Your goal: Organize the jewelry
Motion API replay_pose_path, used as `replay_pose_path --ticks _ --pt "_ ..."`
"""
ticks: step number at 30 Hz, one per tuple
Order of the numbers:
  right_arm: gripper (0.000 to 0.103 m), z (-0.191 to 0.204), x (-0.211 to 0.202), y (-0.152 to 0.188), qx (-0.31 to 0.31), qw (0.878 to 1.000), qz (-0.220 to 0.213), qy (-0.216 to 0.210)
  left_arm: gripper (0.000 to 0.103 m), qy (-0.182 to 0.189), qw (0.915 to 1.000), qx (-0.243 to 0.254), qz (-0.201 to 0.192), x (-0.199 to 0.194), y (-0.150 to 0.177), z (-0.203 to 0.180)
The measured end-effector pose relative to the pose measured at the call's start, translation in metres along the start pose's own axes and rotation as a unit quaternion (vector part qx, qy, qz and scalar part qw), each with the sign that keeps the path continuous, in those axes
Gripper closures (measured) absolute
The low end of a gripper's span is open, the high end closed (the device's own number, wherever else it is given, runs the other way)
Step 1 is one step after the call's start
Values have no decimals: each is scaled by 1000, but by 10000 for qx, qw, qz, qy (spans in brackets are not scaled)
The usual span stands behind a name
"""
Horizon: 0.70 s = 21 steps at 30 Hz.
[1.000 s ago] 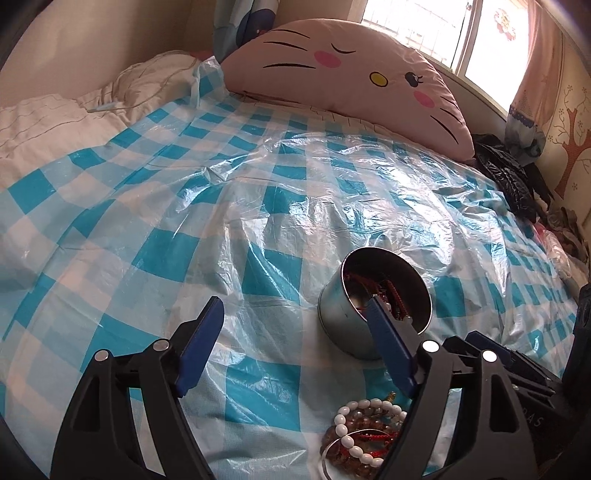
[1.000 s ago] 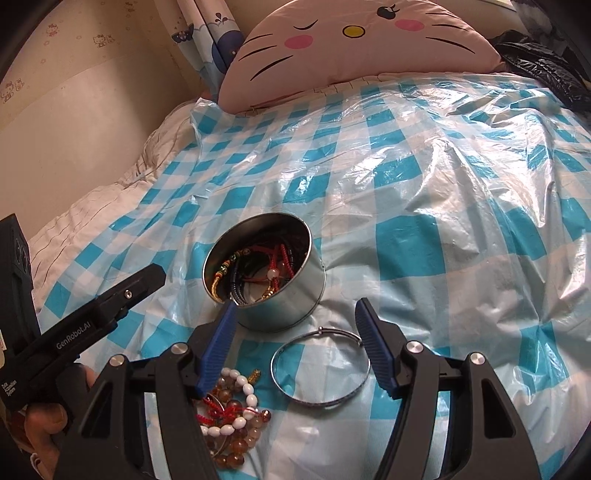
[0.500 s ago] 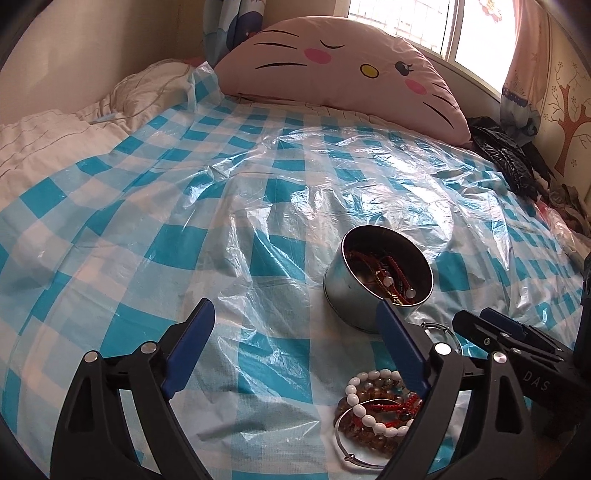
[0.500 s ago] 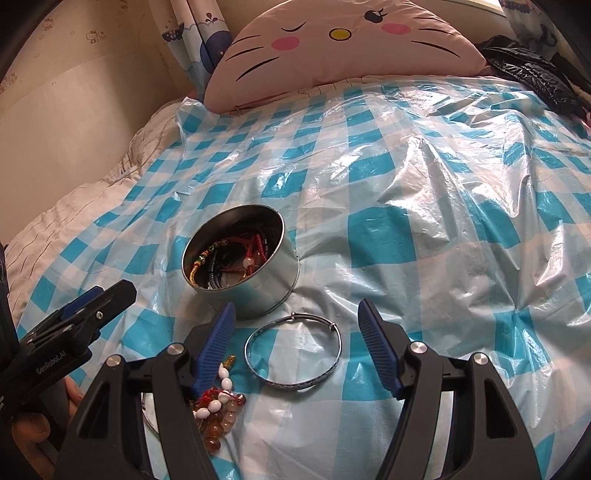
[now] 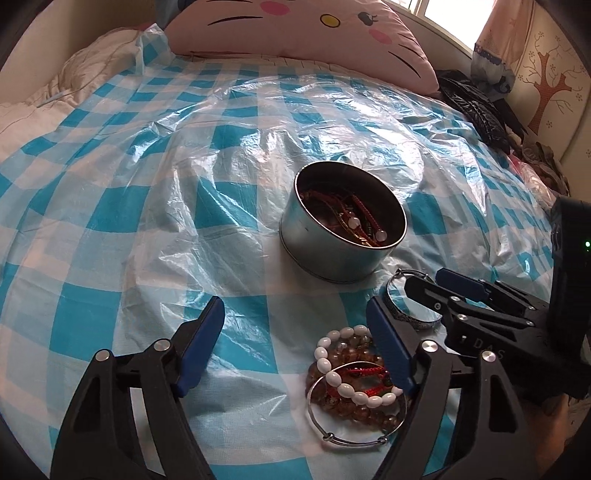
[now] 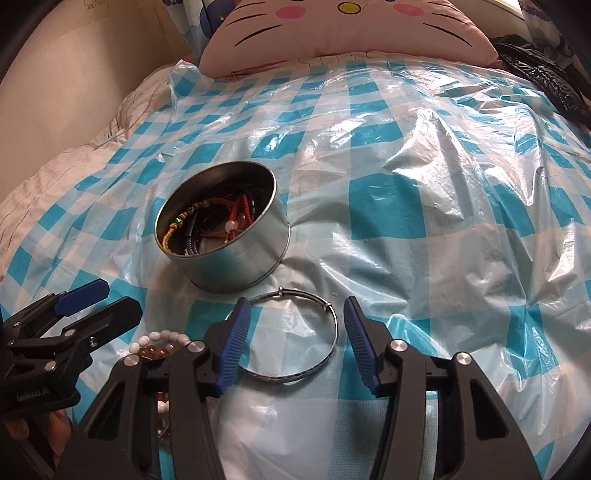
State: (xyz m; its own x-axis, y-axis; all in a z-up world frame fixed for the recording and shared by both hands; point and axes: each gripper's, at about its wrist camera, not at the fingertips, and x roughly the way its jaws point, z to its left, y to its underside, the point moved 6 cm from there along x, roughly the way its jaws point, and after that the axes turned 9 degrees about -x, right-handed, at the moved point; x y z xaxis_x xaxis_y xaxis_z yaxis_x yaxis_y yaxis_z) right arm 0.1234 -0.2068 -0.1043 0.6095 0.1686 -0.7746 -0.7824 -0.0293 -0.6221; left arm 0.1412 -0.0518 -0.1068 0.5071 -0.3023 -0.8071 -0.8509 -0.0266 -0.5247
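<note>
A round metal tin (image 5: 343, 254) (image 6: 236, 258) with several cord and bead bracelets inside stands on the checked plastic sheet. In front of it lies a silver bangle (image 6: 295, 374) (image 5: 413, 325). A pile of white and amber bead bracelets (image 5: 354, 380) (image 6: 159, 341) with a thin silver ring lies beside it. My left gripper (image 5: 295, 339) is open and empty, its right finger over the bead pile. My right gripper (image 6: 293, 336) is open and empty, its fingers on either side of the silver bangle, just above it.
A pink cat-face pillow (image 5: 295, 29) (image 6: 351, 33) lies at the head of the bed. Black bags (image 5: 476, 110) sit at the right edge. A beige quilt (image 6: 55, 177) lies at the left. The blue-and-white plastic sheet (image 5: 147, 184) covers the bed.
Both grippers have moved forward and down toward the jewelry. The right gripper now straddles the silver bangle; the left has come closer to the bead pile.
</note>
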Motion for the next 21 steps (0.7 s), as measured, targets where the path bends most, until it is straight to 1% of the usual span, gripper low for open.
replay_pose_path --ticks 1,2,5,7,8,9,10,11,12,15,18,19,21 --pt "51 -2 5 2 18 10000 95 11 38 32 10000 20 66 2 2 -2" --pt "51 -3 9 4 29 9999 167 2 41 52 9999 39 123 4 4 -3" --pt "52 -1 13 5 -52 9997 230 87 55 118 9994 150 295 10 10 -9" --pt "62 1 12 6 -149 9995 244 161 73 101 9986 283 441 15 16 -13" --pt "71 2 12 7 -197 9993 259 188 77 106 9980 359 504 18 19 -16" --pt "79 3 12 8 -256 9990 284 250 83 93 9976 432 536 19 21 -19" --pt "82 4 12 9 -317 9986 314 297 88 82 9972 505 536 19 23 -22" --pt "90 5 11 11 -357 9982 345 329 89 68 9970 555 528 19 24 -23" --pt "93 5 9 13 -372 9981 357 350 94 120 9971 532 537 18 25 -23" --pt "98 3 -2 16 -279 9989 253 291 96 428 9973 335 496 8 25 -20" --pt "98 -2 -20 19 -85 9997 24 221 96 975 9946 71 344 -9 22 -18" --pt "98 -4 -26 19 -14 9998 -56 193 96 1107 9934 10 299 -13 21 -18" --pt "98 -8 -34 20 94 9997 -181 166 96 1225 9920 -82 285 -16 21 -17"
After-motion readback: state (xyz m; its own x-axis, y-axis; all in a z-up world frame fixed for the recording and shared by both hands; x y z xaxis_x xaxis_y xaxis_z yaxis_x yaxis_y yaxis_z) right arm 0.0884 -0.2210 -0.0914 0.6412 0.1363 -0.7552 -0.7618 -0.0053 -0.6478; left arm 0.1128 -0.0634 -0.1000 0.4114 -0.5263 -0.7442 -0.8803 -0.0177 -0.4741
